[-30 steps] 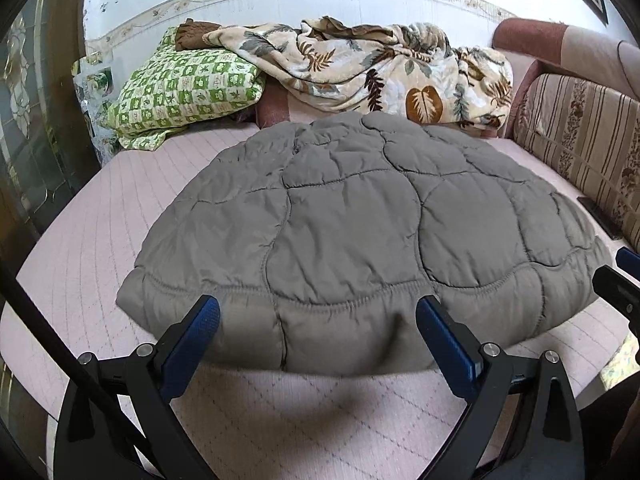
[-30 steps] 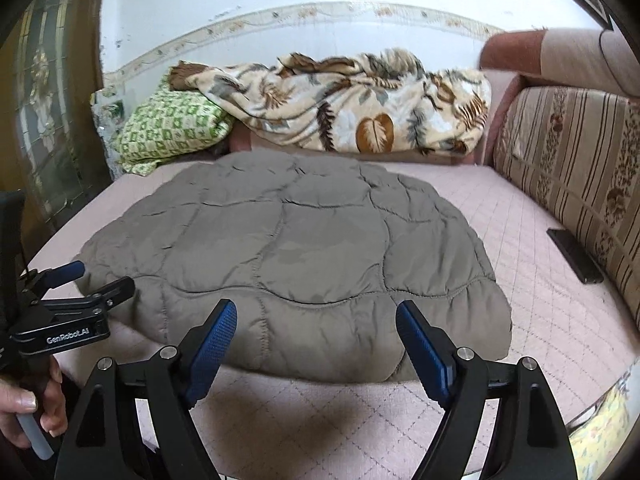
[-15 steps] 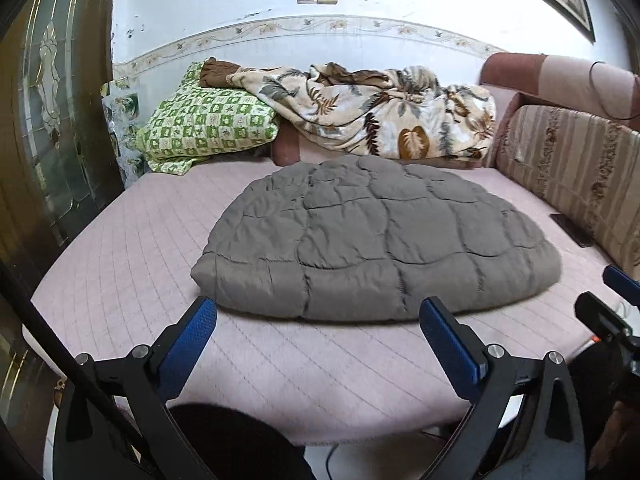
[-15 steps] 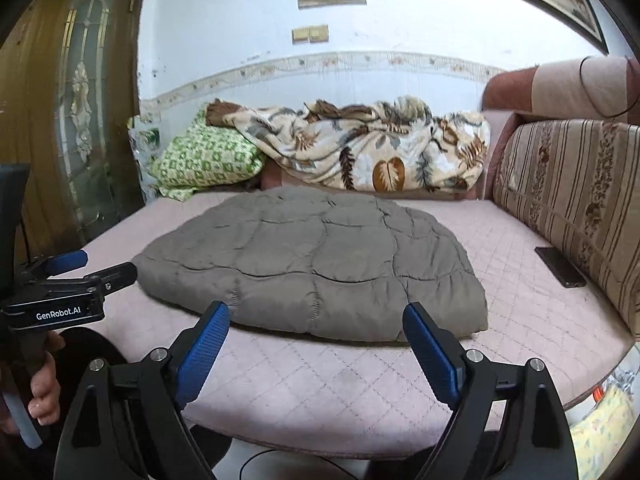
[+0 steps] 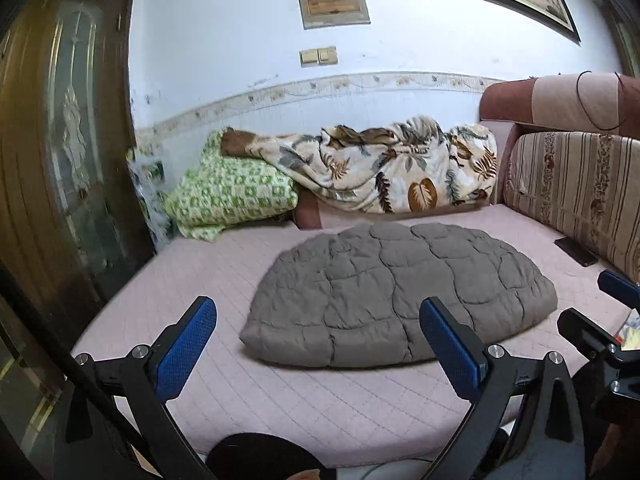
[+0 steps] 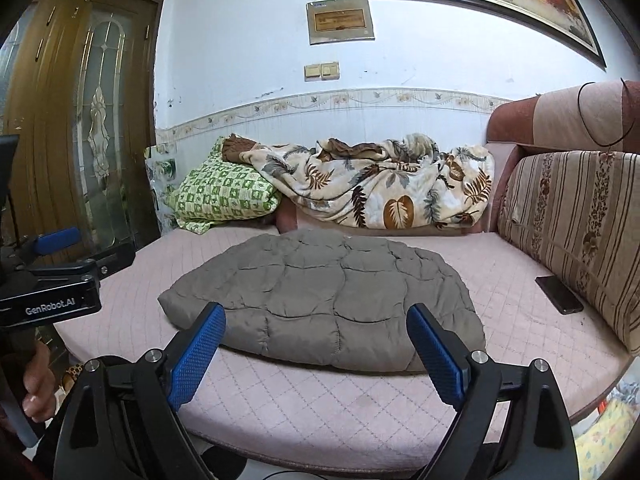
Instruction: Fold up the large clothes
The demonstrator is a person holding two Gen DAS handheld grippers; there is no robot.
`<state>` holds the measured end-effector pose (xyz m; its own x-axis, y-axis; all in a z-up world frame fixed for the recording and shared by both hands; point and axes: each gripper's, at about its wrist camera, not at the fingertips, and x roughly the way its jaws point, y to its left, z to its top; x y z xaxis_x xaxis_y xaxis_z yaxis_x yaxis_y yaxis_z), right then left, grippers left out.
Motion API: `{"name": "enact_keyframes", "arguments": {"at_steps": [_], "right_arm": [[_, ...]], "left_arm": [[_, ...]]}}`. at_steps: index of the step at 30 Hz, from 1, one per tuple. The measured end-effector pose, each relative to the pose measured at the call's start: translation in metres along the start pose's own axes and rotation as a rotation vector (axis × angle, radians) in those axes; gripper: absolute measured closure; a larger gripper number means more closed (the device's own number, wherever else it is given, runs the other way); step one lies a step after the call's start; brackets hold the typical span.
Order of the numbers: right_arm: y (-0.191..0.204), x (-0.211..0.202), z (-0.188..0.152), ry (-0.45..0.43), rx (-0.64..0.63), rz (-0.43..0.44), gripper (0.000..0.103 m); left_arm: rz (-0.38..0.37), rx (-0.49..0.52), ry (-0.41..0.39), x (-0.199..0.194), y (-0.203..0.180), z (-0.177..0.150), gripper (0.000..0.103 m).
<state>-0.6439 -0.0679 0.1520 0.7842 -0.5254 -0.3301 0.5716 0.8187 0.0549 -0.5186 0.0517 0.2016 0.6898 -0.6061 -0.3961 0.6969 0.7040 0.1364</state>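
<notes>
The grey quilted coat lay folded into a compact rounded bundle on the pink sofa-bed, in the middle of the mattress, well clear of the floral blanket and the green pillow heaped against the far wall. Both tongs hung before the near edge of the bed, apart from the garment. The left tongs stood released, nothing between the blue pads; the right tongs had just been spreading wider, likewise empty.

The fold looked finished, or close to it. To do the step well, the person would best check the bundle's edges for a stray sleeve or hem — none showed from here — and keep both tongs clear of the puffy fabric, since any snag could tug a layer loose. A dark phone lay by the striped backrest, out of the way.
</notes>
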Motion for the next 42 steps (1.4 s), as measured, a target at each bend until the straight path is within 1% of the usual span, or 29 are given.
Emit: {"name": "enact_keyframes", "arguments": {"at_steps": [1,2,4,6,9,13,42], "right_arm": [[0.0,0.0,0.0,0.004,-0.003,0.004,0.009],[0.002,0.0,-0.001,0.005,-0.009,0.003,0.009],[0.005,0.0,-0.002,0.009,-0.015,0.0,0.009],[0.008,0.001,-0.004,0.018,-0.022,0.002,0.009],[0.012,0.004,-0.008,0.032,-0.028,0.007,0.009],[0.016,0.006,-0.011,0.043,-0.038,0.011,0.009],[0.021,0.016,-0.016,0.077,-0.037,0.009,0.009]], "left_arm": [[-0.013,-0.008,0.034,0.007,0.003,-0.002,0.002],[-0.005,-0.02,0.074,0.015,0.006,-0.003,0.002],[0.037,-0.042,0.136,0.028,0.011,-0.007,0.002],[0.074,-0.045,0.179,0.04,0.016,-0.012,0.002],[0.082,-0.051,0.217,0.049,0.022,-0.018,0.002],[0.101,-0.03,0.222,0.052,0.02,-0.022,0.002],[0.075,0.015,0.233,0.056,0.01,-0.024,0.002]]}}
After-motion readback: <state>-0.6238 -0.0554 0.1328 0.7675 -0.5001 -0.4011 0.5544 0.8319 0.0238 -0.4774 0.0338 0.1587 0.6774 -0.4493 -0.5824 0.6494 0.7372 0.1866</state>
